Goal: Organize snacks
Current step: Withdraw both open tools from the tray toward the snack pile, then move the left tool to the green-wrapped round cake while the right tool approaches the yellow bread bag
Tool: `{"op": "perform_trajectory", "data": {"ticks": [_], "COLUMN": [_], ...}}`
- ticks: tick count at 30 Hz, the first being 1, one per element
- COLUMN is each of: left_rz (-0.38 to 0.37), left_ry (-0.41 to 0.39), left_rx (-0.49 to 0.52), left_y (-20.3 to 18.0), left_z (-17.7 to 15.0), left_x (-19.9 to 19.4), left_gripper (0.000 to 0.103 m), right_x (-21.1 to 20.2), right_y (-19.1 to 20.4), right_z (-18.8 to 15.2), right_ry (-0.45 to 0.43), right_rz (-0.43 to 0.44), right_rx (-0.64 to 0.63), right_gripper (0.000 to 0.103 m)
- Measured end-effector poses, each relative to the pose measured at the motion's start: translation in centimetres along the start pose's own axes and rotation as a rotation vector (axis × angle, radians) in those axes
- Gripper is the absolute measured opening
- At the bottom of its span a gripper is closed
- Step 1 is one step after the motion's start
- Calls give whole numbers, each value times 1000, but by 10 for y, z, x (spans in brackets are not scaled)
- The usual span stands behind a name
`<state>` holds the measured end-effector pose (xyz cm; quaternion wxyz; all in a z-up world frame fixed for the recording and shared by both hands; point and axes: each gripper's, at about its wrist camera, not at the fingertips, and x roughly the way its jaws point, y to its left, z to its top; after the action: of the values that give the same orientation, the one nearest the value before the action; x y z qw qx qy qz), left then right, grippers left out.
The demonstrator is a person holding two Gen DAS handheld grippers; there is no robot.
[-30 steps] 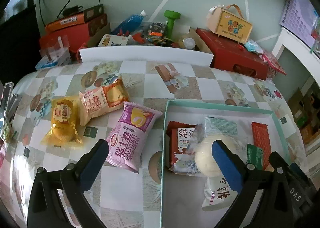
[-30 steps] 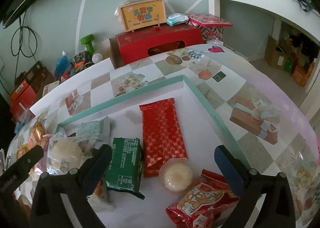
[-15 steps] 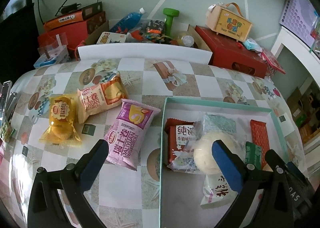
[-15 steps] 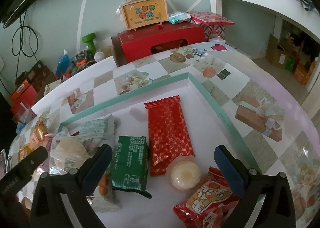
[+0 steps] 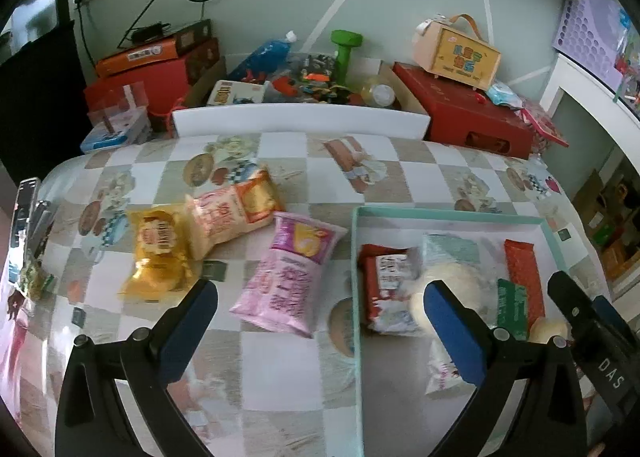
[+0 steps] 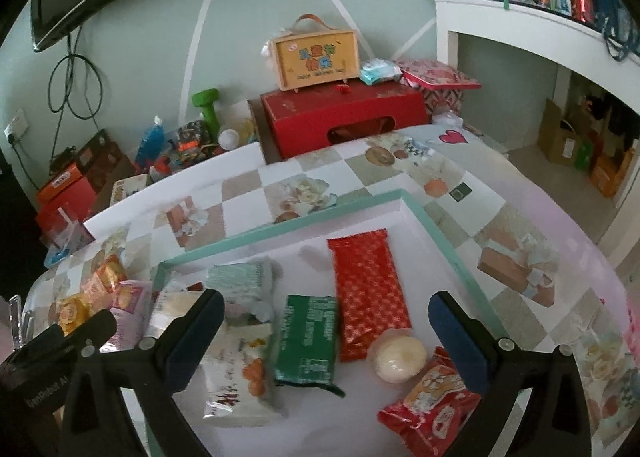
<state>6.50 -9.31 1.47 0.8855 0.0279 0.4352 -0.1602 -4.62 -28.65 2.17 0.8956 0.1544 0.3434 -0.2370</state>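
Checked, picture-printed cloth covers the table, and the wall side behind it is crowded with red boxes, a green dumbbell and a small yellow carry case, none of which appears to belong to the sorting. Farthest left on the cloth a yellow packet is seen, overlapped at its right edge by an orange-and-cream packet, and just beside that a pink Swiss-roll packet is laid close to the tray wall without touching it; these three are judged to be the snacks not yet put away. To their right the teal-rimmed tray is found, already loaded with a long red packet, a green packet, a round pale cake in clear wrap, a red printed bag at the near edge and several pale wrapped pieces at its left end, so the tray is taken to be the collecting place. The left gripper is held above the cloth with its jaws spread wide, nothing between them, the pink packet lying ahead in the gap, which is probably the next pick. The right gripper is held over the tray, likewise spread wide and empty, touching none of the packets beneath it.
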Motion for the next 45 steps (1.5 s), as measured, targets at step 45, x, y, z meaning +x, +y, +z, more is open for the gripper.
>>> {"op": "perform_trajectory", "data": {"ticks": [45], "left_rz": [415], "left_ry": [52], "left_rx": [-572], "left_y": [329], "left_z": [-39], "left_x": [-4], "left_gripper": [101], "right_x": [-1], "right_y": [236], "right_z": [-82], "right_ry": [30], "right_rz": [317], "right_rx": [-399], "right_gripper": [103]}}
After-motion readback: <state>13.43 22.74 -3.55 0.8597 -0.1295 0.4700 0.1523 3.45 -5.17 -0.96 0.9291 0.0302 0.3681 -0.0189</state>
